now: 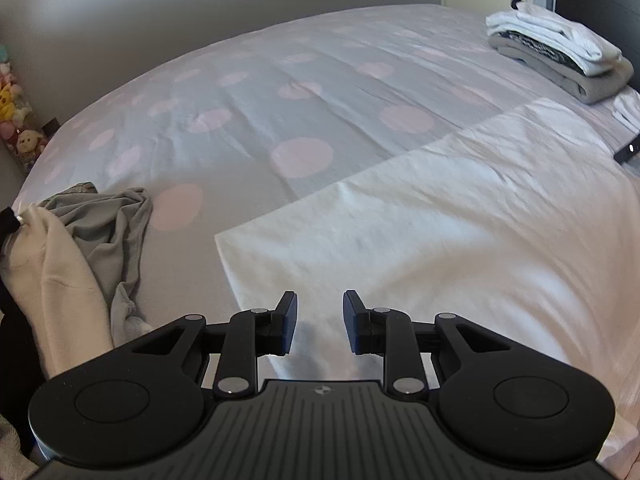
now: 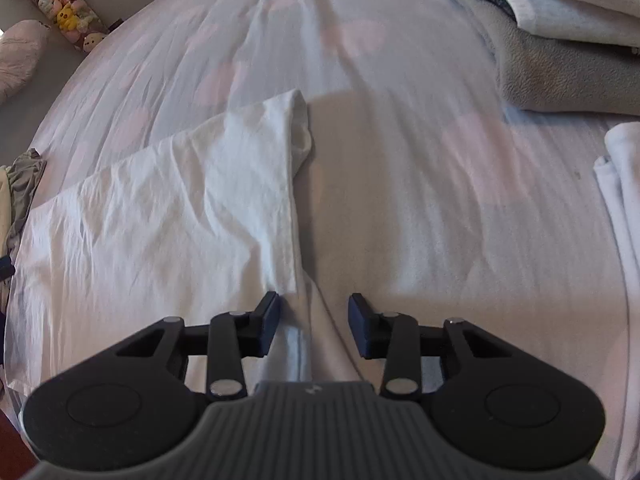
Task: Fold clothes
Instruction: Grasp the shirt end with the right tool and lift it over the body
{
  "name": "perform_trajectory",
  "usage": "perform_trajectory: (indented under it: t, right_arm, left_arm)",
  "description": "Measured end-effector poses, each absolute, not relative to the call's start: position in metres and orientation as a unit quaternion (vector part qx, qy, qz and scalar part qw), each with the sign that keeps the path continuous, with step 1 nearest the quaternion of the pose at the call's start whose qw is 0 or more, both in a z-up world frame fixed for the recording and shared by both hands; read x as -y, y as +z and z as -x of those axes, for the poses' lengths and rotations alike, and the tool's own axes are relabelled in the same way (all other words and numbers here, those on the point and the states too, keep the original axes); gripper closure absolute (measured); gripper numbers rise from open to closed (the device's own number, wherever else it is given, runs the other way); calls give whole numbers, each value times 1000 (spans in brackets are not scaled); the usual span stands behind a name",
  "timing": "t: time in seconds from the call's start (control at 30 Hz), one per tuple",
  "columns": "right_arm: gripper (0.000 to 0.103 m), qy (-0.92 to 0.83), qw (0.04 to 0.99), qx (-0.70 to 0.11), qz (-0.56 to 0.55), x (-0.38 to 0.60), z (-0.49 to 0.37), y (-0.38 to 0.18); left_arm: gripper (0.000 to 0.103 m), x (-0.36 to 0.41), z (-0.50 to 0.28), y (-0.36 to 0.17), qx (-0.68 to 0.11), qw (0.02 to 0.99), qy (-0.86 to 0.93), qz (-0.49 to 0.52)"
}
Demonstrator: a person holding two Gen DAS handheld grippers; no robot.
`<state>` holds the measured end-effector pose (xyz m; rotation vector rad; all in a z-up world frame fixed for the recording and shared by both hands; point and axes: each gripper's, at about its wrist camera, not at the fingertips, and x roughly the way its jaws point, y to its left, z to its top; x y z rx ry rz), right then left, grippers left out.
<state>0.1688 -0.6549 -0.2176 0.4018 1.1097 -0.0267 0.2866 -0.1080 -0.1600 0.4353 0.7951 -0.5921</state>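
Both tools stand partly open and empty: the left tool point(image 1: 320, 322) hangs over the white garment point(image 1: 440, 216), the right tool point(image 2: 313, 326) straddles its folded edge without pinching it. The garment lies flat on the dotted bed point(image 1: 248, 92). A shallow pinch could catch one layer, undoing the fold. Beyond sits the folded stack point(image 1: 560, 56)

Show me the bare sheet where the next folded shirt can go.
Free: dotted sheet between the white shirt and the wall, left of the folded stack. Crowded: grey heap at the near-left edge, and around the stack.
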Motion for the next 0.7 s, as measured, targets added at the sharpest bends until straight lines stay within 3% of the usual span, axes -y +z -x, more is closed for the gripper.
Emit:
perform_trajectory:
  t: [0.13,0.7]
  right_arm:
    - [93,-8,825,-529,-198,648,-173,-215]
    - [97,84,856,-463,-212,530,-183,-76]
  left_arm:
    - [80,95,-291,-153,-373,871,-260,-188]
    - [80,60,-273,-130,-350,886,-274,-132]
